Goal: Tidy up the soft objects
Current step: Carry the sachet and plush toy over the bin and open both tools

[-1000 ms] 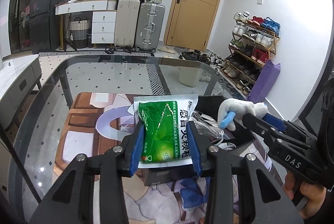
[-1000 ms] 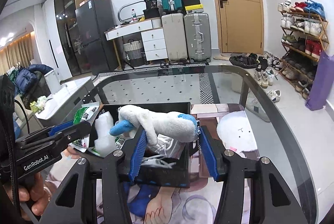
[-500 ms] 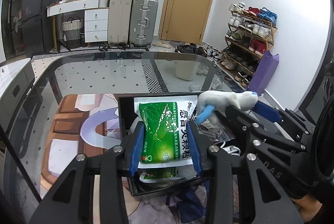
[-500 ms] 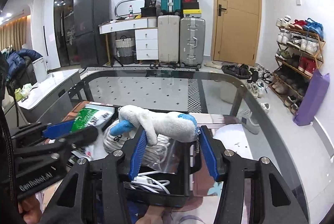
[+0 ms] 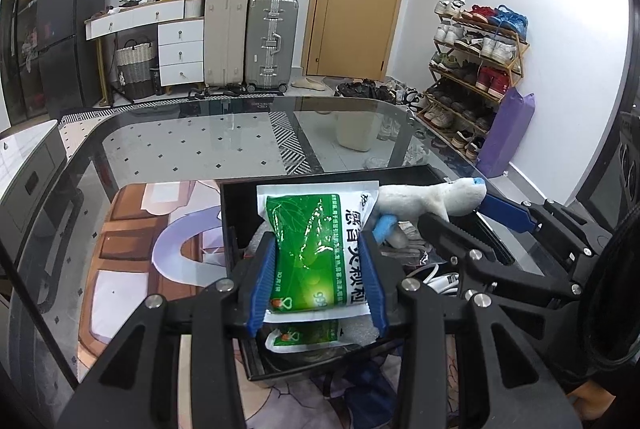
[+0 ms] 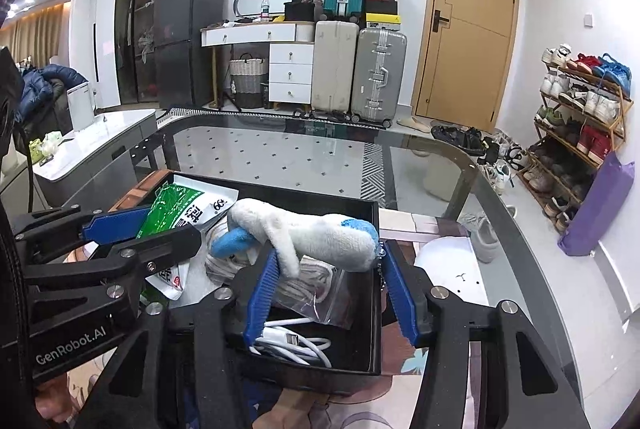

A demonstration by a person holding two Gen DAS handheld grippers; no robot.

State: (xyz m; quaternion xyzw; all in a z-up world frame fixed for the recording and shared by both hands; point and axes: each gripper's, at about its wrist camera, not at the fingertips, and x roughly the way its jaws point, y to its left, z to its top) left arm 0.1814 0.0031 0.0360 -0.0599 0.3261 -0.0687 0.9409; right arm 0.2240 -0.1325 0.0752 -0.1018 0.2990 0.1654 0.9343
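Observation:
My left gripper is shut on a green and white medicine pouch and holds it over the left part of an open black box. My right gripper is shut on a white plush toy with blue tips and holds it over the same box. The pouch also shows in the right wrist view, and the toy in the left wrist view. A second green pouch, a bagged rope and a white cable lie in the box.
The box sits on a printed mat on a glass table. Another white printed patch lies right of the box. Suitcases, drawers and a shoe rack stand far behind the table.
Both grippers have moved in over the black box with their objects. The left gripper carried the pouch to the right over the box, and the toy now hangs close beside it.

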